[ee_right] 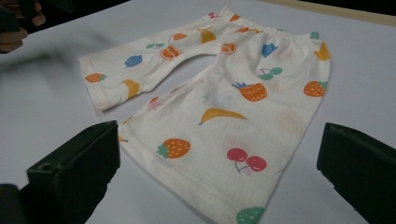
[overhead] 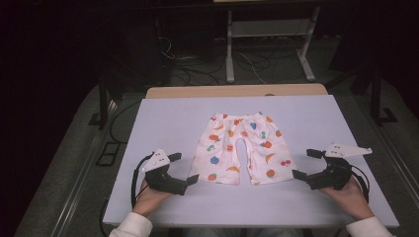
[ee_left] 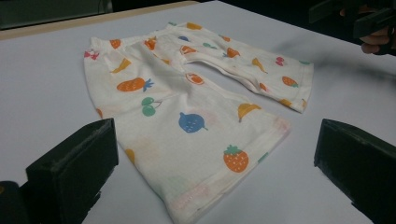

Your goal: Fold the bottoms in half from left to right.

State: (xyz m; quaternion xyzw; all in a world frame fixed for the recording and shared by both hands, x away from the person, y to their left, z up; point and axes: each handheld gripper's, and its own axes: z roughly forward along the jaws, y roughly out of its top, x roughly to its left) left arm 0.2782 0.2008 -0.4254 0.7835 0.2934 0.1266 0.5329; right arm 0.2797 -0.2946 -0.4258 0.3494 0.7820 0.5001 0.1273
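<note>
The shorts (overhead: 240,148) are lying flat and spread in the middle of the table (overhead: 163,113), waistband far, leg hems facing the person, likely laid out for folding. The left gripper (overhead: 184,169) is resting near the left hem, jaws spread wide and holding nothing; the right gripper (overhead: 306,164) is mirroring it near the right hem, equally released. Each is facing its own leg, so both hems are sitting within easy reach. Bare table is running all around the shorts, leaving room to slide jaws under the edges
</note>
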